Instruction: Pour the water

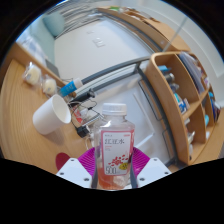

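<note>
A clear plastic bottle point(112, 145) with a white cap, a pink and white label and pinkish liquid stands upright between my fingers. My gripper point(112, 168) is shut on the bottle; both magenta pads point(138, 161) press on its lower sides. A white paper cup point(50, 116) stands on the wooden table point(20, 125) to the left of the bottle and a little beyond it, apart from it.
A wooden shelf unit point(180, 100) with small items stands to the right. A pen holder with pens point(72, 92) and small objects point(38, 76) sit behind the cup. A white floor point(90, 45) lies beyond the table.
</note>
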Tool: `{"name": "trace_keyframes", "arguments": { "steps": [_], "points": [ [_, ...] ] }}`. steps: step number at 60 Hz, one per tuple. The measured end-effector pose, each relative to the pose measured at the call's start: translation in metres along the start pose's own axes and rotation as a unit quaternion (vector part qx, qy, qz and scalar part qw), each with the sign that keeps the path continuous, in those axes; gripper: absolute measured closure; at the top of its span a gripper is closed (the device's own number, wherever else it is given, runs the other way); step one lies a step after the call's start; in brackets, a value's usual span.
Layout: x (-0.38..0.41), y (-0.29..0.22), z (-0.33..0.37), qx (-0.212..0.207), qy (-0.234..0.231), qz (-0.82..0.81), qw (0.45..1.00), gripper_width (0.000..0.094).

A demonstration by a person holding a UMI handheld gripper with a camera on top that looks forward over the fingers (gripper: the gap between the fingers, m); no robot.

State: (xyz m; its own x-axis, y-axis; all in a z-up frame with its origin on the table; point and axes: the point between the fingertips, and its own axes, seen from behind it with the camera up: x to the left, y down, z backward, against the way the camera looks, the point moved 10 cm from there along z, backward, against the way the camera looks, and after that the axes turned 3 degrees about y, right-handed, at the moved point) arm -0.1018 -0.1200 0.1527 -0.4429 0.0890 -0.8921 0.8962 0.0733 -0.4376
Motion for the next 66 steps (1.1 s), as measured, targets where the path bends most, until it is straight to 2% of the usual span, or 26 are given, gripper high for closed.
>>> {"name": "trace_keyframes", "arguments": {
  "steps": [13,24,41,55,61,66],
  "points": [
    [0.007,-0.021,-0.035,-0.071,0.009,0.229,0.971,0.0479],
    [0.016,-0.034,-0.048,-0.094,0.004,0.379,0.921,0.0471],
    [0.021,-0.053,-0.051,-0.140,0.051,0.532,0.834,0.0470],
    [0.022,-0.047,-0.054,-0.133,0.048,0.522,0.841,0.0469],
    [0.000,-0.053,-0.054,-0.129,0.066,0.441,0.886,0.0471],
    [-0.017,-0.047,-0.056,-0.088,0.052,0.277,0.955,0.0468]
  ]
}}
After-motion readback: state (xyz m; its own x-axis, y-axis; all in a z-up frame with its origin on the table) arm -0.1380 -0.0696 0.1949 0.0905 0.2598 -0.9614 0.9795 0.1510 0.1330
